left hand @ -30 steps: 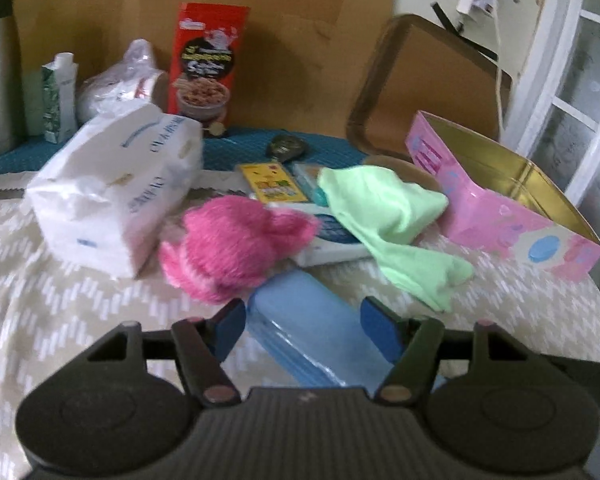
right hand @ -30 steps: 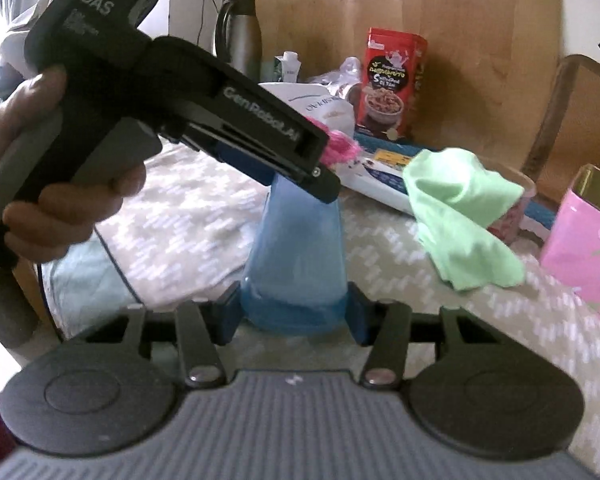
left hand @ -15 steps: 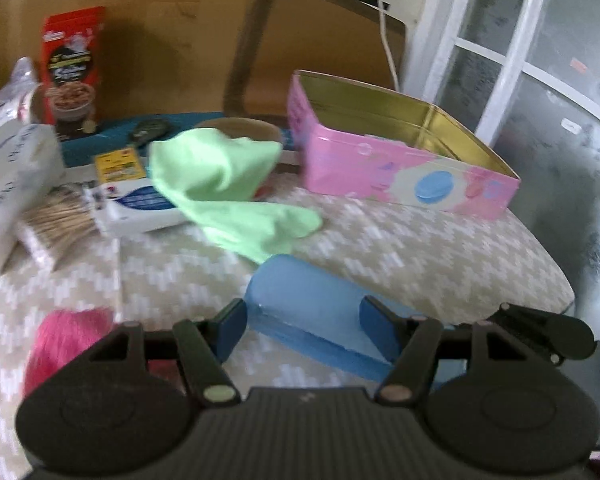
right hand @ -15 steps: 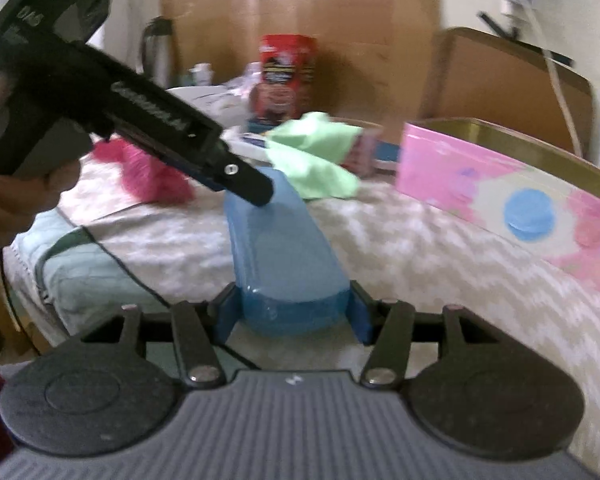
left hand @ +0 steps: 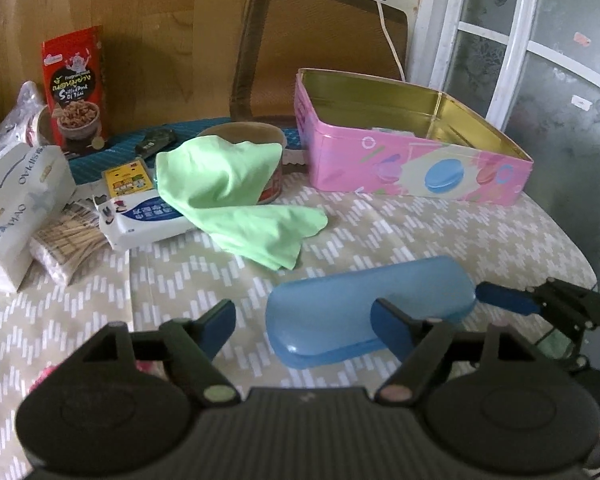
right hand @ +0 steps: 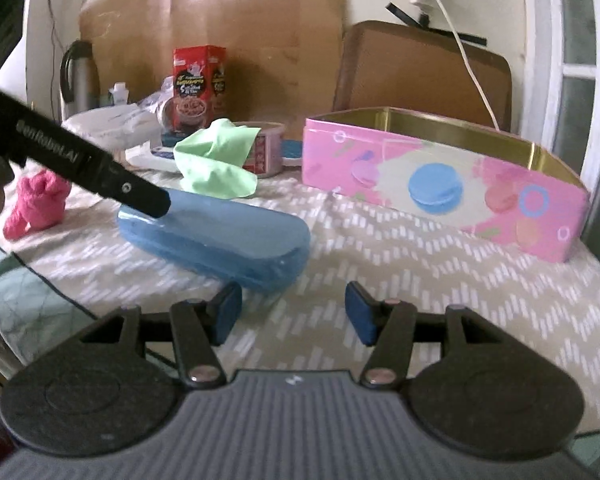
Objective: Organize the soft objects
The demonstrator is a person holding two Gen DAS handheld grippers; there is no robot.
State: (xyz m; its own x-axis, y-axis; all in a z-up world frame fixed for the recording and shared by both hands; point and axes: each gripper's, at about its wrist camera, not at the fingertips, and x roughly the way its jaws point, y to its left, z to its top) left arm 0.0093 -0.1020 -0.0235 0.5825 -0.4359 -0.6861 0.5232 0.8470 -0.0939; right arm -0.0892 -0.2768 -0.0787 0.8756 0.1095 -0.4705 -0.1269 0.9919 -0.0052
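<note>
A blue case (left hand: 370, 306) lies flat on the patterned tablecloth; it also shows in the right wrist view (right hand: 214, 234). My left gripper (left hand: 306, 326) is open, its right finger over the case's near side. My right gripper (right hand: 294, 312) is open and empty, just off the case's near end. A green cloth (left hand: 236, 196) drapes over a round tin behind it and shows in the right wrist view (right hand: 216, 158). A pink fluffy thing (right hand: 36, 204) lies at the left. An open pink tin box (left hand: 404, 140) stands at the right (right hand: 440, 184).
A tissue pack (left hand: 18, 196), a bundle of sticks (left hand: 66, 234), a white wipes pack (left hand: 148, 218), a yellow card (left hand: 126, 180) and a red snack box (left hand: 74, 86) crowd the left and back. A brown tray (left hand: 320, 40) leans on the wall. The table edge (left hand: 572, 256) curves at right.
Both grippers have opened and let go of the blue case, which now lies on the cloth. The right gripper has drawn back from its end; the left has shifted left of it.
</note>
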